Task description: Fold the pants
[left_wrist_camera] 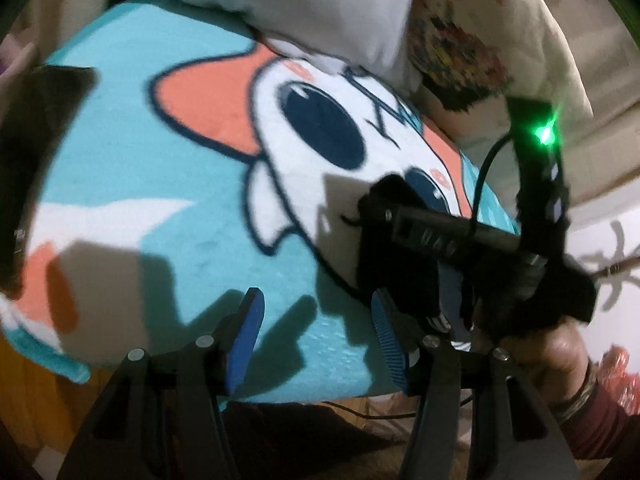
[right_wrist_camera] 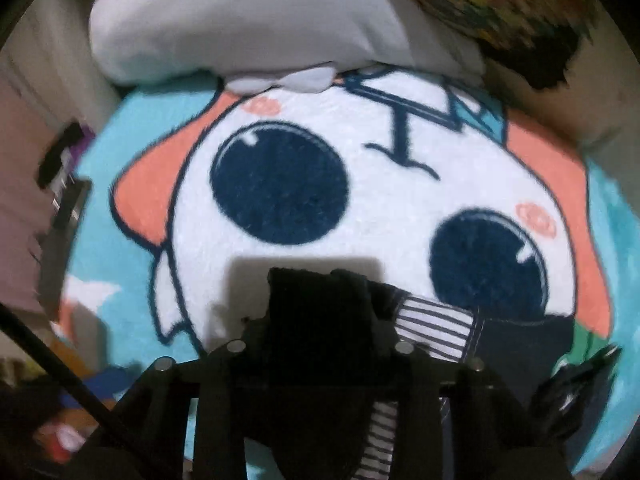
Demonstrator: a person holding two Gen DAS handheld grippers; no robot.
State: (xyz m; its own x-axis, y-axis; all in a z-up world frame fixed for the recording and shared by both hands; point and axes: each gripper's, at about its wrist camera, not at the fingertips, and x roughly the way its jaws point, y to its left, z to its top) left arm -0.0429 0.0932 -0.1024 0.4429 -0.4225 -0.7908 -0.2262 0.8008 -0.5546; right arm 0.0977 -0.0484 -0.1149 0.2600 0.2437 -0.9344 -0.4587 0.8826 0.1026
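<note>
- The left tongs (left_wrist_camera: 316, 334), blue pads spread wide and holding nothing, hover over the turquoise fleece blanket with a cartoon face (left_wrist_camera: 160, 208) on the bed, probably waiting to take a second corner.
- The right tongs (right_wrist_camera: 320, 344) are clamped on the dark pants with a striped lining (right_wrist_camera: 320, 308), lifted above the blanket so they hang free.
- The pants are bunched; their long axis seems to run downward from the grip, though I cannot tell for sure.
</note>
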